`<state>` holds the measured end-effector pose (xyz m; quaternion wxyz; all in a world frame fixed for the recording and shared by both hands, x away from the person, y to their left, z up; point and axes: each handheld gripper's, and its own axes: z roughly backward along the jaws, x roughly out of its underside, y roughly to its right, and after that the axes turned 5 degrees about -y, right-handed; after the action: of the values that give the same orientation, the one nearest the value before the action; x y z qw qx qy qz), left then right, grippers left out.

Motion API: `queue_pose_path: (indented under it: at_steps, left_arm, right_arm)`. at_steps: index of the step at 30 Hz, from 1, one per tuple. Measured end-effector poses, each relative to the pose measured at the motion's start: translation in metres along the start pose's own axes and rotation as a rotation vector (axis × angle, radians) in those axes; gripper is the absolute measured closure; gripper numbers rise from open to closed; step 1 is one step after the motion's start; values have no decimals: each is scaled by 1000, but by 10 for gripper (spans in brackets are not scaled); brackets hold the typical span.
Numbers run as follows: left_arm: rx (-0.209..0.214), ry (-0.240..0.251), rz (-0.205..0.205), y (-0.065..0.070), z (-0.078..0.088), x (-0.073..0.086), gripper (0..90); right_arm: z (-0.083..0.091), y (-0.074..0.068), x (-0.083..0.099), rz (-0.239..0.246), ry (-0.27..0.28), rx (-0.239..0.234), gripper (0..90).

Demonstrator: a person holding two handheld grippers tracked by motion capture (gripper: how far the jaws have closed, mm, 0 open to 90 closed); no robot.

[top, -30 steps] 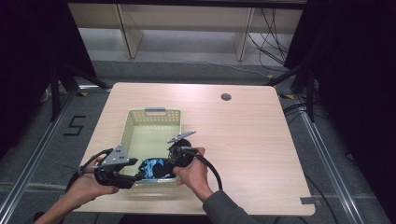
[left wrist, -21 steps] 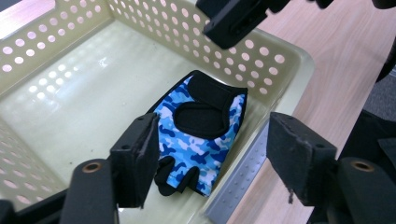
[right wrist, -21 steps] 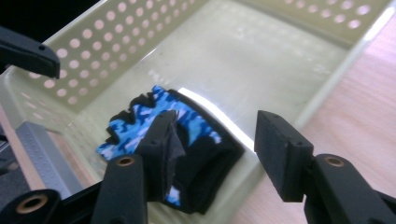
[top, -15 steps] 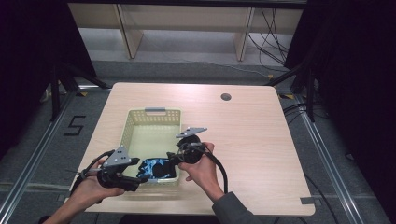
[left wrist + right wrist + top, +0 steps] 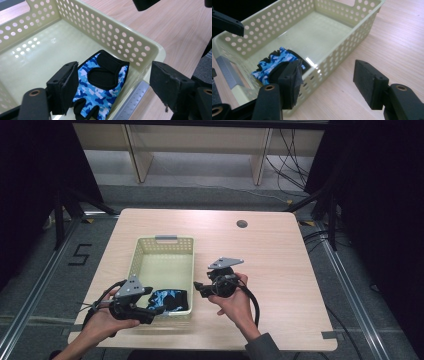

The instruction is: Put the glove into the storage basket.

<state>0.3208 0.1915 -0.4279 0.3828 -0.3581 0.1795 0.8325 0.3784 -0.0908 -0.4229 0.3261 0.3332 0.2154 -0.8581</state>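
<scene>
Resting in basket (image 5: 165,251): camo glove (image 5: 169,299), both claws released.
L claw (image 5: 112,86) jaws just widened w/ glove just ahead; R claw (image 5: 329,83) likewise, empty, beside basket.

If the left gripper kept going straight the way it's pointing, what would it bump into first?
Most likely the blue camouflage glove lying in the basket. The left gripper has open jaws, which have just been opening, and the glove sits right ahead between them. Its right jaw might clip the basket's near rim first; depth is hard to judge.
</scene>
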Motion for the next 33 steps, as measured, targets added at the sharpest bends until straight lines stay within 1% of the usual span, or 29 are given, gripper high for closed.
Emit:
queue_pose_path:
  at_steps: [1, 2, 3, 4, 5, 6, 7, 8, 9, 10, 11, 13, 14, 15, 16, 17, 18, 19, 20, 21, 22, 23, 25, 26, 27, 28, 31, 32, 33]
  left_arm:
    - [0, 0, 0, 0, 0, 0, 199]
    - [3, 15, 6, 3, -3, 0, 184]
    - [8, 0, -13, 3, -2, 0, 184]
    - [11, 7, -11, 6, -5, 1, 161]
    - [11, 7, -11, 6, -5, 1, 161]
    - [18, 7, -26, 7, -7, 1, 161]
    - [27, 12, -6, 8, -8, 1, 161]
    - [34, 39, 12, 9, -11, 1, 161]
    - [33, 26, 3, 9, -11, 0, 159]
    - [39, 20, -11, 8, -11, -1, 158]
    - [37, 34, 11, 10, -13, -2, 158]
    - [37, 36, 4, 12, -14, -3, 158]
    - [41, 51, -4, 14, -16, -4, 158]
    - [41, 51, -4, 14, -16, -4, 158]
    - [50, 49, 1, 16, -17, -4, 158]
    - [53, 52, 2, 18, -17, -4, 158]
    - [57, 43, -10, 18, -17, -4, 158]
    - [66, 63, 12, 21, -18, -4, 158]
    - [63, 55, -10, 21, -17, -4, 158]
    - [64, 64, 5, 23, -18, -4, 158]
    - [72, 75, 4, 24, -19, -4, 158]
    - [62, 74, -4, 25, -19, -4, 158]
    - [73, 76, -4, 26, -19, -5, 159]
    - [69, 79, 6, 27, -18, -5, 158]
    - [71, 81, 0, 28, -18, -4, 158]
    - [66, 78, -11, 29, -18, -4, 159]
    - [74, 87, -4, 34, -17, -2, 159]
    - [75, 84, -20, 35, -16, -1, 159]
    - [71, 93, -4, 37, -16, 0, 160]
  right_arm:
    - [0, 0, 0, 0, 0, 0, 406]
    - [5, 5, 5, 7, 1, -7, 398]
    - [5, 5, 5, 7, 1, -7, 398]
    - [11, 8, 10, -7, 6, -1, 392]
    - [11, 8, 10, -7, 6, -1, 392]
    - [16, 12, 14, -1, 15, 2, 389]
    - [16, 12, 14, -1, 15, 2, 389]
    - [20, 13, 16, -13, 27, 10, 388]
    - [26, 16, 20, -21, 36, -5, 385]
    - [27, 18, 22, -9, 45, -6, 380]
    - [27, 18, 22, -9, 45, -6, 380]
    - [31, 19, 26, -11, 48, -1, 373]
    - [34, 21, 29, -3, 60, -6, 366]
    - [34, 21, 29, -3, 60, -6, 366]
    - [35, 19, 31, -21, 57, -5, 364]
    - [37, 21, 33, -11, 63, -9, 362]
    - [41, 21, 37, -23, 70, -15, 357]
    - [41, 21, 37, -23, 70, -15, 357]
    - [42, 23, 39, -15, 77, -20, 356]
    - [45, 23, 40, -12, 72, -9, 353]
    - [46, 25, 43, 7, 83, -5, 350]
    - [48, 24, 45, -17, 70, -9, 350]
    - [49, 25, 49, -17, 81, -14, 349]
    - [51, 24, 51, -26, 80, -5, 349]
    - [51, 27, 54, -24, 93, -12, 348]
    - [53, 27, 59, -43, 96, -14, 347]
    - [55, 28, 64, -46, 92, -3, 347]
    - [55, 29, 66, -39, 85, -2, 347]
    - [56, 29, 69, -47, 94, 0, 348]
